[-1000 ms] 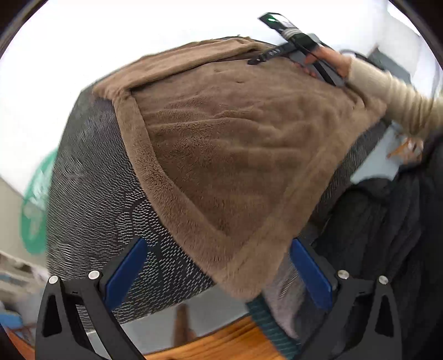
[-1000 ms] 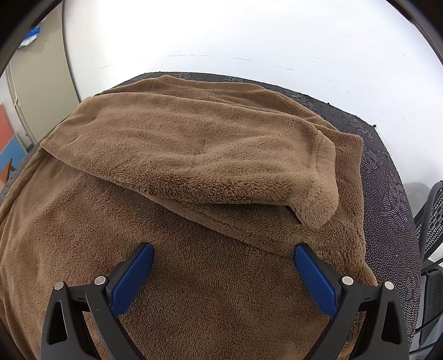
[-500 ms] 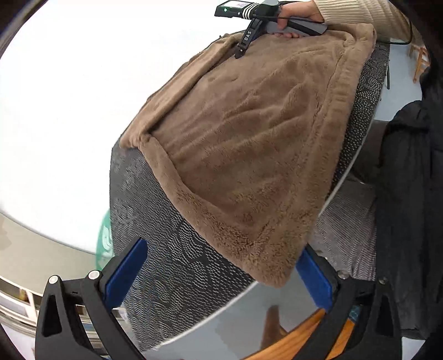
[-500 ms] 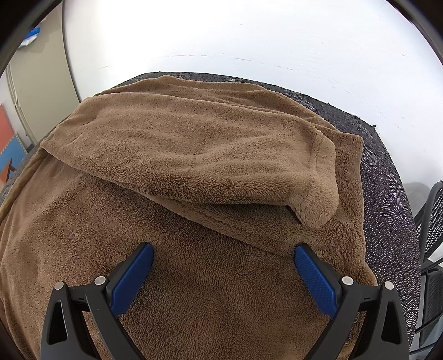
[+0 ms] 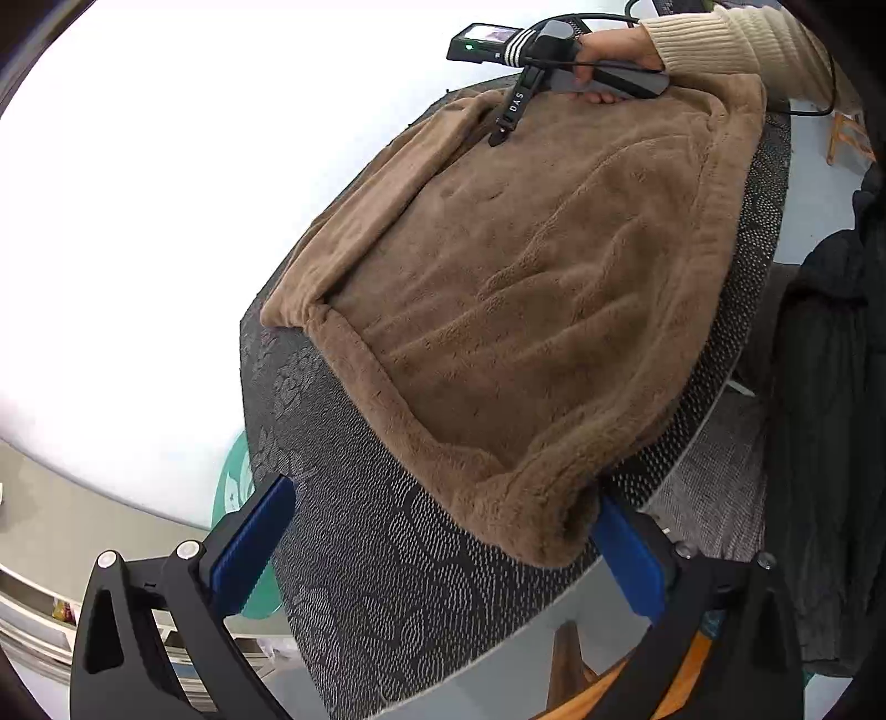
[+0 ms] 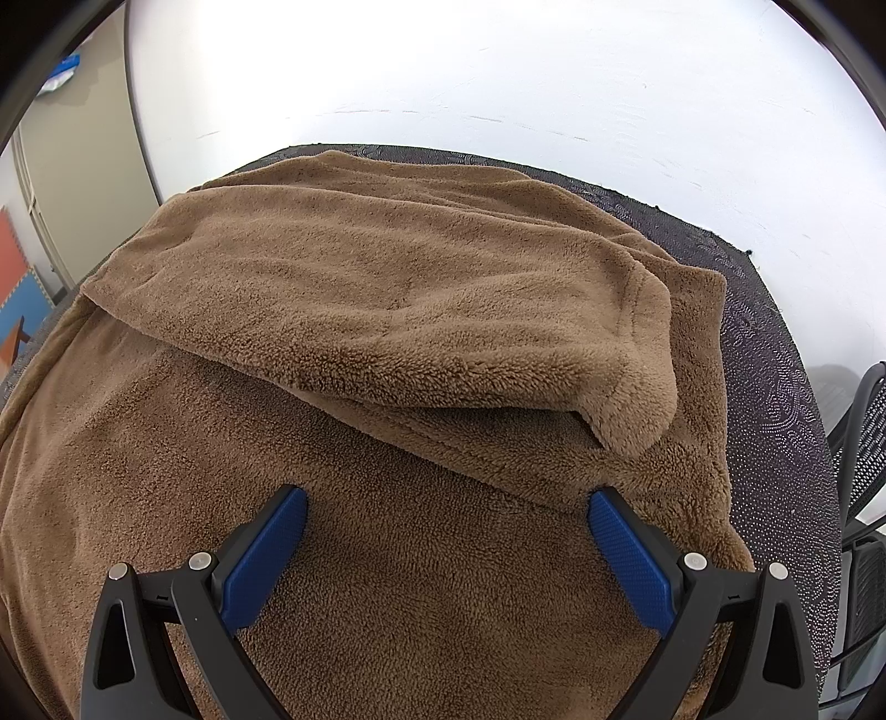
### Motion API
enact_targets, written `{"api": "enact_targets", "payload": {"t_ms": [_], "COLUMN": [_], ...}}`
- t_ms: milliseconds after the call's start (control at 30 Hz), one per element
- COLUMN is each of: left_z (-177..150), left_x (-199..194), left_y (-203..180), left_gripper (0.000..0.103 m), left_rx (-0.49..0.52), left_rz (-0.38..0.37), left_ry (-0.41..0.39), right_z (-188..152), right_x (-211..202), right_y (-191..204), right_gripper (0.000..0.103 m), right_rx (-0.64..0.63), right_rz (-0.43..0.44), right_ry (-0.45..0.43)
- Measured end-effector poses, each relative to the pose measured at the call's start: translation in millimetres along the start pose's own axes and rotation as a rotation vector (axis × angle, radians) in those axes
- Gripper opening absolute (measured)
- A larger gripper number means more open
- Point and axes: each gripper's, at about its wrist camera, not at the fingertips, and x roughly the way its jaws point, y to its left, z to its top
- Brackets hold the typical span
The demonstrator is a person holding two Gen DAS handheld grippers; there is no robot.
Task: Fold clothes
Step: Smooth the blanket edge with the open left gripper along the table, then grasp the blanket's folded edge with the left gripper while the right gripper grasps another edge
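Fleece [image 5: 531, 310], brown and thick, lies spread over the dark patterned tablecloth [image 5: 354, 559] on the table, one flap [image 6: 387, 310] of it folded back across the rest. My left gripper [image 5: 443, 537] hangs at the near corner of the garment with its blue pads [image 5: 252, 545] spread wide, holding nothing; the right-hand pad sits just beside the drooping corner, which partly hides its tip. My right gripper [image 6: 446, 531] is also splayed open and empty, low over the flat lower layer just short of the folded flap's edge. In the left view my right hand [image 5: 609, 52], in a cream ribbed sleeve [image 5: 736, 39], grips that tool's handle at the far side of the cloth. A dark coat [image 5: 830, 399] hangs at the table's right edge, a green round thing [image 5: 238, 498] shows past the left edge, and a mesh chair [image 6: 864, 443] stands beside the table in the right view.
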Motion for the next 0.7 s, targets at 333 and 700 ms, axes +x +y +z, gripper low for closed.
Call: {"api": "enact_targets", "payload": {"t_ms": [333, 700], "left_z": [4, 15], "left_x": [13, 1], "left_y": [-29, -28], "left_gripper": [0.103, 0.037], "left_rx": [0.212, 0.103], "left_rz": [0.051, -0.089], "left_ry": [-0.026, 0.003], "right_z": [-1, -1], "right_x": [0, 0], "right_y": [0, 1], "right_gripper": [0.103, 0.103], "right_rx": [0.003, 0.003], "right_rz": [0.001, 0.0], "right_ry": [0.0, 0.0]}}
